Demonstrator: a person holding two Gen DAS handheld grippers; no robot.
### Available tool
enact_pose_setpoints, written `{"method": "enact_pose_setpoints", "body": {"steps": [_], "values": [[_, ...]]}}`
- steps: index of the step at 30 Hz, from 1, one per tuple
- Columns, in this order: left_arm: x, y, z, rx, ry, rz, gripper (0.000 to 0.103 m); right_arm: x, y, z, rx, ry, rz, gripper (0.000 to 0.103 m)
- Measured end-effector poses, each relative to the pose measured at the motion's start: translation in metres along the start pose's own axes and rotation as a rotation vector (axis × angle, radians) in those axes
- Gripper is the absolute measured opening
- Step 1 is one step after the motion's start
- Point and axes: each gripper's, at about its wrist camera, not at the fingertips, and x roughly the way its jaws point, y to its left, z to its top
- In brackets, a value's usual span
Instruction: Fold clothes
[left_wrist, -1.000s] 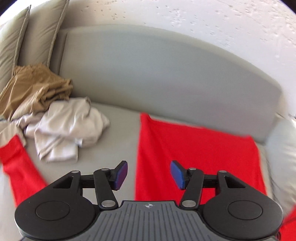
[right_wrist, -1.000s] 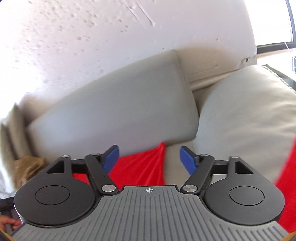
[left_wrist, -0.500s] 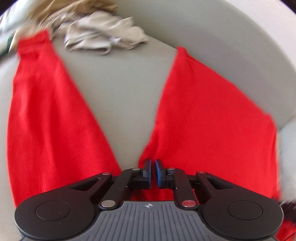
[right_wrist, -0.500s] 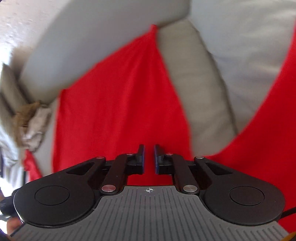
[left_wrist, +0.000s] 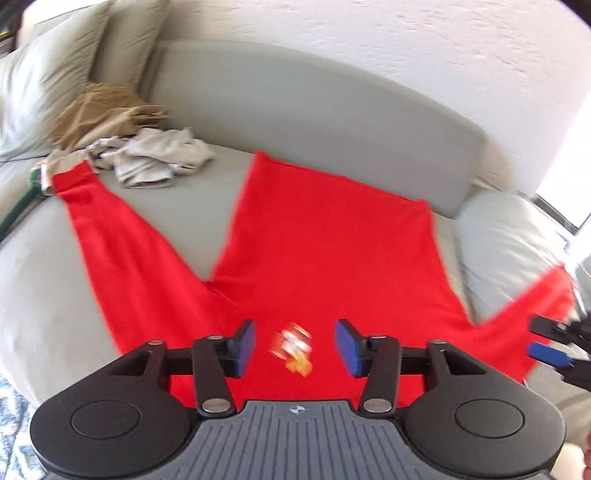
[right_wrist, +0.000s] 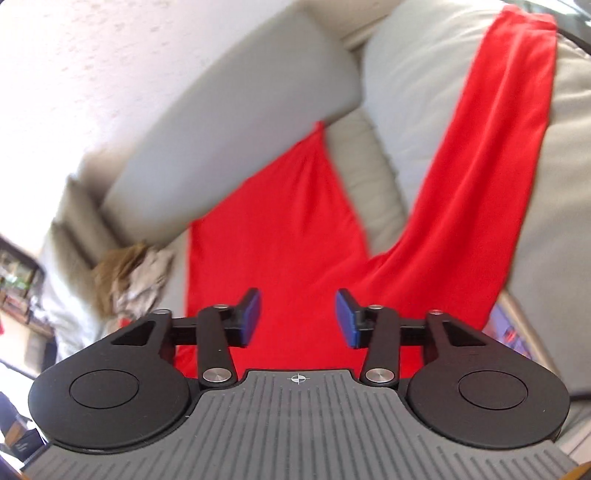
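Note:
A red long-sleeved garment (left_wrist: 325, 236) lies spread flat on the grey sofa seat (left_wrist: 33, 273), its hem towards the backrest. One sleeve (left_wrist: 110, 240) runs out to the left, the other (right_wrist: 491, 155) drapes up over the right cushion. A small blurred print (left_wrist: 293, 347) shows on its chest. My left gripper (left_wrist: 294, 349) hovers open just above the chest, nothing between its blue pads. My right gripper (right_wrist: 297, 319) also hangs open over the red cloth and appears at the right edge of the left wrist view (left_wrist: 550, 341).
A crumpled pale grey garment (left_wrist: 155, 158) and a tan one (left_wrist: 99, 110) are heaped at the sofa's back left, near two cushions (left_wrist: 55, 70). A big grey cushion (left_wrist: 513, 243) fills the right end. The backrest (left_wrist: 314, 110) and a white wall stand behind.
Both grippers were shut low over the red garment half a second ago; now both are open and drawn back higher, and the garment lies spread on the seat.

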Motion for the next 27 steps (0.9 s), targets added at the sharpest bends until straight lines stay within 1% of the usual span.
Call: {"method": "enact_pose_setpoints", "body": {"steps": [1,2,4,5,6,7,10,11,13,14,16,17,19,20,22,24,27], "values": [[0.0,-0.01,-0.015,0.022,-0.007,0.0,0.063,-0.008,0.004,-0.007,-0.012,0.0,0.007,0.058],[0.0,-0.019,-0.03,0.042,-0.01,0.004,0.063,-0.015,0.007,-0.013,-0.025,0.0,0.014,0.058],[0.002,-0.034,-0.053,0.053,0.033,0.046,0.058,-0.031,0.015,-0.027,-0.049,0.001,0.028,0.057],[0.003,-0.038,-0.063,0.049,0.052,0.051,0.058,-0.039,0.019,-0.034,-0.061,0.001,0.035,0.055],[0.001,-0.041,-0.071,0.056,0.074,0.04,0.058,-0.046,0.022,-0.04,-0.074,0.001,0.042,0.054],[-0.001,-0.044,-0.078,0.061,0.094,0.031,0.059,-0.054,0.026,-0.047,-0.086,0.001,0.05,0.053],[-0.017,-0.047,-0.083,0.066,0.115,0.036,0.06,-0.077,0.037,-0.067,-0.123,0.002,0.071,0.053],[-0.026,-0.045,-0.081,0.051,0.104,0.026,0.061,-0.08,0.039,-0.069,-0.119,0.009,0.084,0.053],[-0.044,-0.042,-0.075,0.024,0.081,0.004,0.063,-0.097,0.044,-0.069,-0.123,-0.024,0.107,0.053],[-0.053,-0.042,-0.072,0.022,0.059,-0.022,0.064,-0.106,0.046,-0.069,-0.124,-0.04,0.119,0.053],[-0.067,-0.045,-0.067,0.038,0.009,-0.047,0.07,-0.129,0.054,-0.065,-0.145,-0.107,0.138,0.054],[-0.073,-0.047,-0.066,0.05,-0.017,-0.055,0.072,-0.137,0.057,-0.064,-0.153,-0.132,0.152,0.057],[-0.069,-0.053,-0.065,0.079,-0.044,-0.047,0.078,-0.153,0.061,-0.06,-0.168,-0.182,0.18,0.063],[-0.062,-0.055,-0.066,0.082,-0.031,-0.021,0.078,-0.148,0.056,-0.059,-0.143,-0.172,0.163,0.065],[-0.045,-0.055,-0.07,0.055,0.026,0.023,0.076,-0.138,0.045,-0.058,-0.092,-0.153,0.129,0.065],[-0.032,-0.053,-0.077,0.034,0.065,0.033,0.076,-0.126,0.035,-0.059,-0.06,-0.137,0.093,0.063],[-0.017,-0.051,-0.083,0.045,0.104,0.072,0.076,-0.107,0.02,-0.064,-0.038,-0.121,0.035,0.064]]}}
